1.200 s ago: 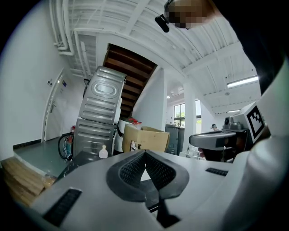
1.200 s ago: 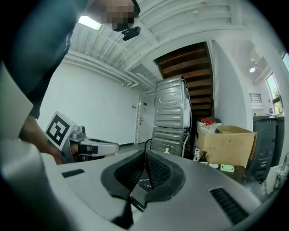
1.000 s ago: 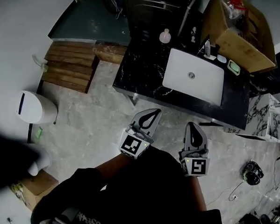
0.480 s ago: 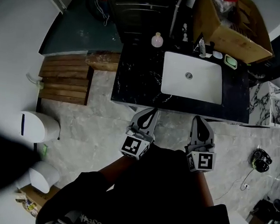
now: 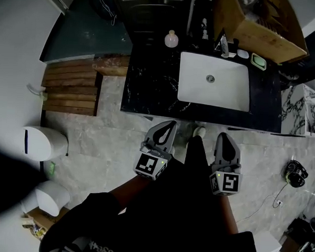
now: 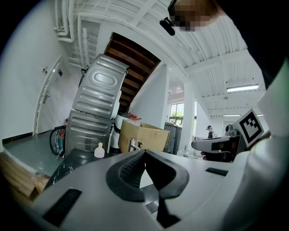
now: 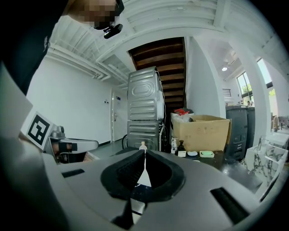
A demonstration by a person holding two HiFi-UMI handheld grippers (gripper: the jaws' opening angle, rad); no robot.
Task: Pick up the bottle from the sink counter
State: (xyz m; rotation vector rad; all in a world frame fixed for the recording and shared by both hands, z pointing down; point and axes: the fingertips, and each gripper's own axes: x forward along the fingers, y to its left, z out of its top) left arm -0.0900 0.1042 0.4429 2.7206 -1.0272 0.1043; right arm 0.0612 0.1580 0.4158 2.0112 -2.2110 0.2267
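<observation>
The bottle (image 5: 171, 39) is small, round and pale with a white cap. It stands at the back left of the black marble counter (image 5: 149, 85), left of the white sink (image 5: 227, 92). It also shows small and far off as the bottle (image 6: 99, 150) in the left gripper view and the bottle (image 7: 143, 145) in the right gripper view. My left gripper (image 5: 172, 123) and right gripper (image 5: 220, 135) hover side by side over the floor just short of the counter's front edge. Both are shut and empty, and both point at the counter.
A big cardboard box (image 5: 257, 23) and small toiletries, among them a green soap dish (image 5: 259, 62), sit behind the sink. Stacked metal appliances (image 5: 153, 6) stand behind the counter. Wooden planks (image 5: 70, 84) and a white bin (image 5: 43, 142) lie left on the floor; headphones (image 5: 294, 173) right.
The counter has drawn nearer and now sits squarely ahead of both grippers. A shoe tip has come into view between them. Both jaws stay shut.
</observation>
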